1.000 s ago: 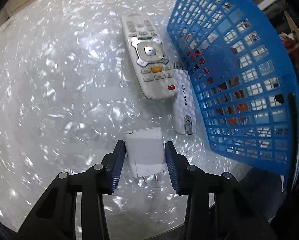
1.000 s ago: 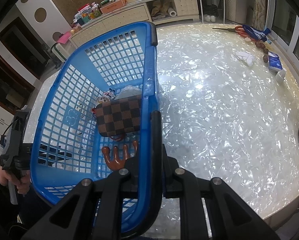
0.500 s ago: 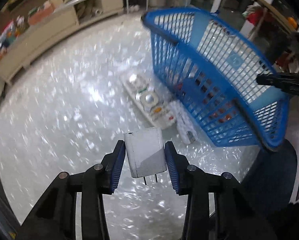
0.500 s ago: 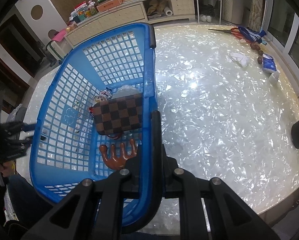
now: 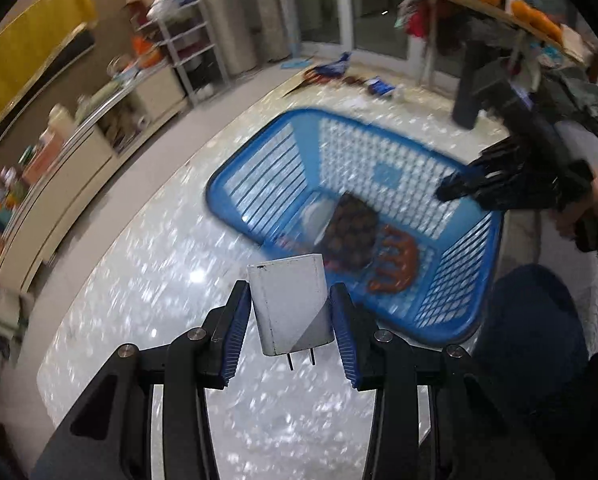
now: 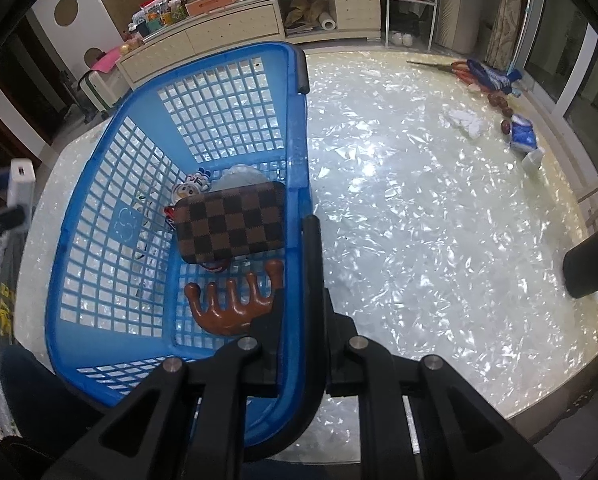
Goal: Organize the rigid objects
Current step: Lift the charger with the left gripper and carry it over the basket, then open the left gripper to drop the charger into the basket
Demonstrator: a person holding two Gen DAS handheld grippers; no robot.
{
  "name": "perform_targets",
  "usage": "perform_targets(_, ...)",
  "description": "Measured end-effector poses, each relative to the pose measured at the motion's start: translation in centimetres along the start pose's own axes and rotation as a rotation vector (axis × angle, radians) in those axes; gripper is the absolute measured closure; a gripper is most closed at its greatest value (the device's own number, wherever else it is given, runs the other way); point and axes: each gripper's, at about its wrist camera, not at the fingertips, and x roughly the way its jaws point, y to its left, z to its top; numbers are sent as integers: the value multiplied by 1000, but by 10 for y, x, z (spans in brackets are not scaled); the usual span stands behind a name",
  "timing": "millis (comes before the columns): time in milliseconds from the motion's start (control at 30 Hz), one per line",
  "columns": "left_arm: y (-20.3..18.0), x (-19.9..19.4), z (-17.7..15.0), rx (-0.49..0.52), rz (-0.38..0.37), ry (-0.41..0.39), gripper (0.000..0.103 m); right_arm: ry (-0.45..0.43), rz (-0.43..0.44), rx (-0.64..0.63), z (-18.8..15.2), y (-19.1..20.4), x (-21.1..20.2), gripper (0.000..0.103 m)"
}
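Charger plug (image 5: 289,304), a white wall adapter with two prongs pointing back toward the camera, sits clamped between the blue pads of the left tongs (image 5: 291,330). A second ago we saw it resting on the desk (image 5: 147,280) beside a white remote control and a USB stick; it is now lifted clear of the surface, and the left wrist view has swung from a close look at the desk to a high look down into the blue basket (image 5: 479,264). Neither the remote nor the stick shows in the current views.

We read this as the pick completed and the transfer begun. The plug hangs above the desk just short of the basket's near rim, not yet over the opening.

The right tongs (image 6: 303,360) are closed together on the basket's black handle (image 6: 313,280) at its rim and have not shifted over the same second, so the basket is steadied for the drop. Inside the basket we see a checkered brown wallet (image 6: 231,226), a brown wooden comb-shaped massager (image 6: 235,304) and a small figurine (image 6: 191,186).

We judge the remaining move as carrying the plug over the rim and releasing it onto a free part of the mesh floor. The remote and the USB stick presumably remain to be collected afterwards.
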Motion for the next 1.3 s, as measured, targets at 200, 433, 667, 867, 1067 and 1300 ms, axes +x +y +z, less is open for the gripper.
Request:
perform_targets(200, -19, 28, 26, 56, -41, 2, 59, -17, -30, -18, -2, 5, -3, 90)
perform_targets(433, -39, 62, 39, 113, -104, -7, 59, -35, -79, -46, -4, 9, -5, 90)
perform_targets(667, -43, 95, 42, 112, -123, 24, 59, -63, -86, -41, -7, 10, -8, 90)
perform_targets(867, -43, 122, 42, 127, -126, 88, 59, -66, -76, -38, -9, 10, -10, 90)
perform_targets(1067, -57, 135, 42, 196, -134, 125, 59, -71, -65, -27, -9, 10, -10, 90)
perform_targets(1300, -68, 142, 44, 252, -131, 151, 58, -73, -54, -21, -9, 8, -9, 90)
